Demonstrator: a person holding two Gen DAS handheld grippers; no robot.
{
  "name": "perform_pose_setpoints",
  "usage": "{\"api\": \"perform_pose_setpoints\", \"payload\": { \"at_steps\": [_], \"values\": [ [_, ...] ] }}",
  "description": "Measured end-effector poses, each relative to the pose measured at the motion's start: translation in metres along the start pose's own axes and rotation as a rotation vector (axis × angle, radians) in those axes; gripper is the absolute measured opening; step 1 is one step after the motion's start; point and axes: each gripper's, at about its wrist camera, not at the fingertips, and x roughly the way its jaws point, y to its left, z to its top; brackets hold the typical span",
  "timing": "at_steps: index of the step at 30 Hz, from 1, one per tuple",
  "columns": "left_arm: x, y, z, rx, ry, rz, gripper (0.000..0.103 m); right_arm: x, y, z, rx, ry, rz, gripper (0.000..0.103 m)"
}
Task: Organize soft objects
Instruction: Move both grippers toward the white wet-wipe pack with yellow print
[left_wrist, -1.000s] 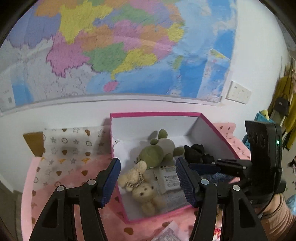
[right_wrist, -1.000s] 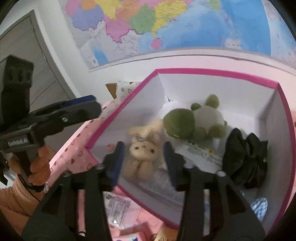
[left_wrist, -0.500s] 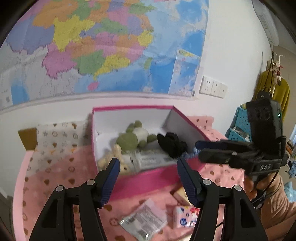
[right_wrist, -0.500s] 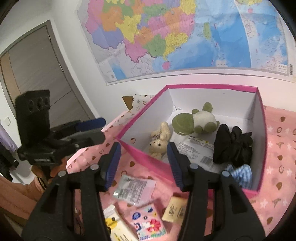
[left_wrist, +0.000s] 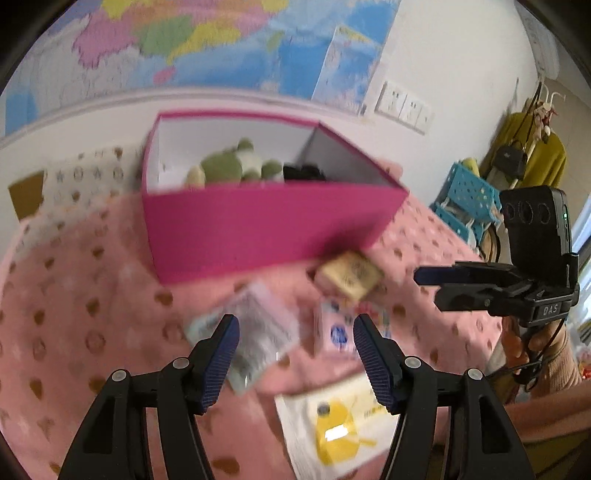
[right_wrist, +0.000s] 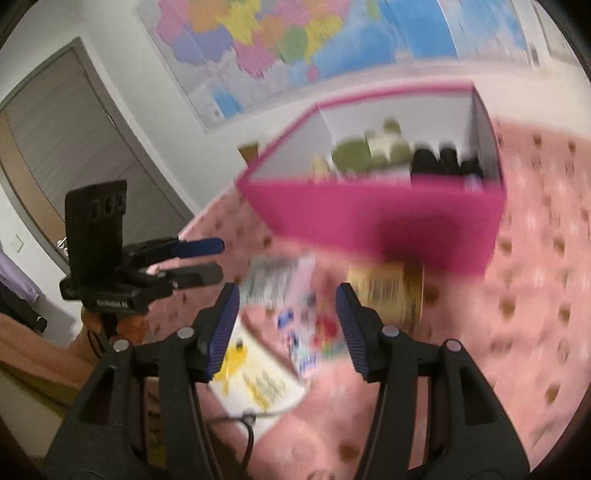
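Probably a home bedroom: pink blanket (left_wrist: 92, 295), wall map (left_wrist: 221, 40), hung clothes (left_wrist: 532, 162).

Bright indoor light, motion blur, fisheye-bent edges

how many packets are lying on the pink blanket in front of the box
4: a clear grey packet nearest the left gripper, a pink floral pack, a tan pack against the pink box, and a white-yellow one closest. Blur may hide more.
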Motion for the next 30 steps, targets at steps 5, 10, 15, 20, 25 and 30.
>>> {"api": "perform_pose_setpoints", "payload": {
  "at_steps": [5,10,15,20,25,30],
  "values": [
    [0.002,0.002,-0.028,-0.042,0.066,-0.027,0.066,0.01,-0.006,-0.04,0.087,0.1,0.02,0.056],
    [0.004,0.002,-0.051,-0.07,0.124,-0.051,0.066,0.02,-0.008,-0.063,0.142,0.141,0.035,0.056],
    [0.007,-0.004,-0.068,-0.079,0.178,-0.072,0.066,0.027,-0.009,-0.074,0.162,0.159,0.045,0.056],
    [0.01,-0.01,-0.071,-0.068,0.19,-0.136,0.067,0.032,-0.001,-0.076,0.148,0.16,0.06,0.056],
    [0.013,-0.013,-0.07,-0.087,0.181,-0.177,0.073,0.036,0.004,-0.076,0.153,0.149,0.067,0.056],
    [0.012,-0.013,-0.067,-0.117,0.164,-0.229,0.074,0.032,0.001,-0.077,0.171,0.12,0.062,0.046]
  ]
}}
